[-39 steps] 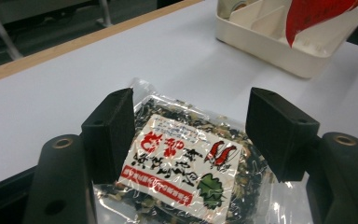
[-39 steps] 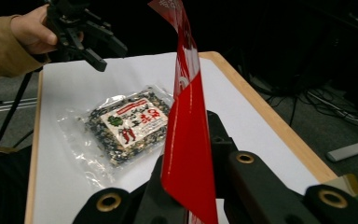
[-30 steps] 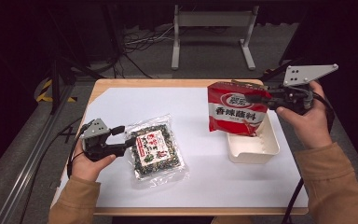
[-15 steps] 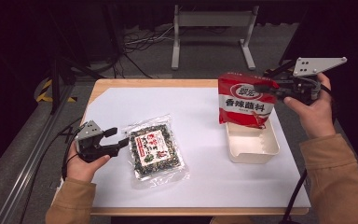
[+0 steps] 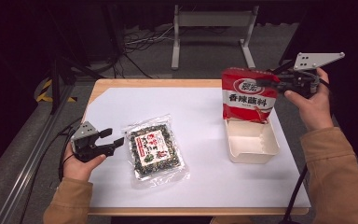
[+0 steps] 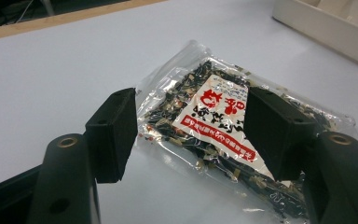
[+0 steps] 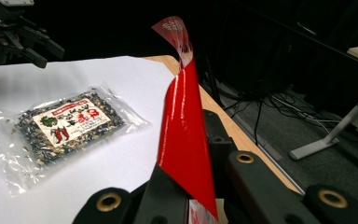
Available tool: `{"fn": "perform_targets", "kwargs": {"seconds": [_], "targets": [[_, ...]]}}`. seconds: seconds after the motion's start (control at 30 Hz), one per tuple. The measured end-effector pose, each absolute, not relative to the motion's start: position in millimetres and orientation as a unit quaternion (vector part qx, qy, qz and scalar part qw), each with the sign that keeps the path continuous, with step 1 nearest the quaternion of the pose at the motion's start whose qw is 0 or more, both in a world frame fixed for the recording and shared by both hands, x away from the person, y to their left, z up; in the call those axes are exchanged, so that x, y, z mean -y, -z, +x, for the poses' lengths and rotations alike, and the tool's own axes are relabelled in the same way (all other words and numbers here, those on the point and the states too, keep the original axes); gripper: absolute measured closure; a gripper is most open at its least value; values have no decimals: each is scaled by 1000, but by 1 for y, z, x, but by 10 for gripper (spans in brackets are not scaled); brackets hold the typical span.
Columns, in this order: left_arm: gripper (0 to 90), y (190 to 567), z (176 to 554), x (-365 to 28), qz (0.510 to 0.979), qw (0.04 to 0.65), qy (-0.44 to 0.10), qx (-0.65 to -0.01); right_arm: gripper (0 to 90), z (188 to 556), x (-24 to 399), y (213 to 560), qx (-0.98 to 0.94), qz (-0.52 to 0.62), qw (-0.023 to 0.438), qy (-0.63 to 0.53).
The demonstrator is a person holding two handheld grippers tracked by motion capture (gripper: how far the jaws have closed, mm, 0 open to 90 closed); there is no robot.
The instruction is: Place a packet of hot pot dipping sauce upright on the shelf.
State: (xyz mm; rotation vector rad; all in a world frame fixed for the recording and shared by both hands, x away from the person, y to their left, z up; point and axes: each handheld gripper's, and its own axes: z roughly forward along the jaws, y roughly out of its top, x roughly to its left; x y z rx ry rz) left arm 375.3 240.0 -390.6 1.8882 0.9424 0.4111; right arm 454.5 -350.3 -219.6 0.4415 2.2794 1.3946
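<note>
A red snack bag [image 5: 248, 95] hangs upright over the far end of a white tray [image 5: 254, 158], with my right gripper [image 5: 268, 80] shut on its top right edge. In the right gripper view the red bag [image 7: 184, 130] rises edge-on from between the jaws of that gripper [image 7: 191, 196]. A clear packet of dark flakes with a red and white label [image 5: 155, 151] lies flat on the white sheet. My left gripper [image 5: 113, 137] stands open just left of it, apart from it. In the left gripper view the packet [image 6: 223, 126] lies beyond the open jaws [image 6: 191, 116].
The white sheet [image 5: 200, 116] covers a wooden table whose edge [image 5: 158, 83] shows at the far side. On the floor beyond the table are a grey metal stand [image 5: 212, 28] and cables. A rail [image 5: 32, 158] runs along the left.
My right gripper has carried the red bag to the right and a little away, off the tray's middle. My left gripper has drawn back to the left, away from the clear packet.
</note>
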Motion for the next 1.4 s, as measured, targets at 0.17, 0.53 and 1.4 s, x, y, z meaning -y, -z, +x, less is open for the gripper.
{"fn": "perform_targets", "kwargs": {"seconds": [0.17, 0.53, 1.4], "targets": [[358, 392, 376, -241, 773, 475, -168, -385, 886, 462, 354, 221, -823, 157, 215, -501], [357, 392, 376, -241, 773, 476, -167, -385, 886, 474, 361, 232, -828, 171, 216, -488], [357, 393, 376, -241, 773, 476, -164, -387, 886, 496, 347, 261, -844, 165, 208, -465]]}}
